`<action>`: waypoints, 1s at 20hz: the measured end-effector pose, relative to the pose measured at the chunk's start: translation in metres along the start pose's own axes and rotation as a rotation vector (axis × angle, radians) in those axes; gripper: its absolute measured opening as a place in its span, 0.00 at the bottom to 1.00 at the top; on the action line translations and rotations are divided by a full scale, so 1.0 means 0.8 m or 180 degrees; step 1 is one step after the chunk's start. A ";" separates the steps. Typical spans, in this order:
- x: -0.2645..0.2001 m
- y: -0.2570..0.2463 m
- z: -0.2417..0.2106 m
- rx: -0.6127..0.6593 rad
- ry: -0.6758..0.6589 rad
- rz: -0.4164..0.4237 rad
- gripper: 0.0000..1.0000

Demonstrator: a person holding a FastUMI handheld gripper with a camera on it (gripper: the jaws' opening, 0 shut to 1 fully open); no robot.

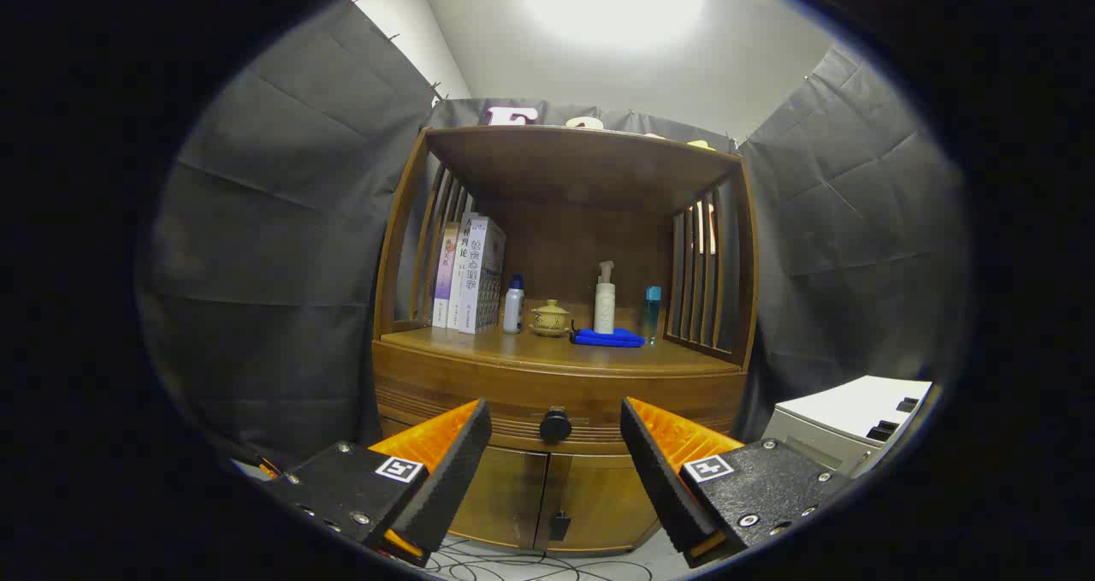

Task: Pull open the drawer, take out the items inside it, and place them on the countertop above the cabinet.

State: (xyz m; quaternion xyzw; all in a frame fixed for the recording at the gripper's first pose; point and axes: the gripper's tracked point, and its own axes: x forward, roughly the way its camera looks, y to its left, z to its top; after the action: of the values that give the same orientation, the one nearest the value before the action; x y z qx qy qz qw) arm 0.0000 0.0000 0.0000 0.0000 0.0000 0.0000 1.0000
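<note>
Two black-and-orange fingers of my gripper (556, 453) sit spread apart, gripping nothing. Between them, a little beyond, is the round dark drawer knob (555, 425) on the shut wooden drawer (513, 393). I'd advance straight, centre the knob, close fully, then pull level.

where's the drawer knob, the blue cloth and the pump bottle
drawer knob (555, 425), gripper view, its round black face
blue cloth (609, 337), gripper view, middle of the fold
pump bottle (605, 309), gripper view, its white body

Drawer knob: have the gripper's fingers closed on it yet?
No, the gripper is open, its fingers apart on either side of the drawer knob, not touching it.
</note>
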 end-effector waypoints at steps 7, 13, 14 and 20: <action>0.000 0.000 -0.001 0.0003 0.0006 0.0003 0.95; 0.000 0.000 -0.003 0.0015 0.0026 0.0009 0.95; 0.000 0.001 -0.003 0.0023 0.0030 0.0010 0.95; 0.000 -0.006 -0.007 0.0019 0.0081 -0.0013 0.95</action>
State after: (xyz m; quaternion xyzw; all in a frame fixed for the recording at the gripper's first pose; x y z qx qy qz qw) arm -0.0003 -0.0045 -0.0058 0.0029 0.0127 -0.0020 0.9999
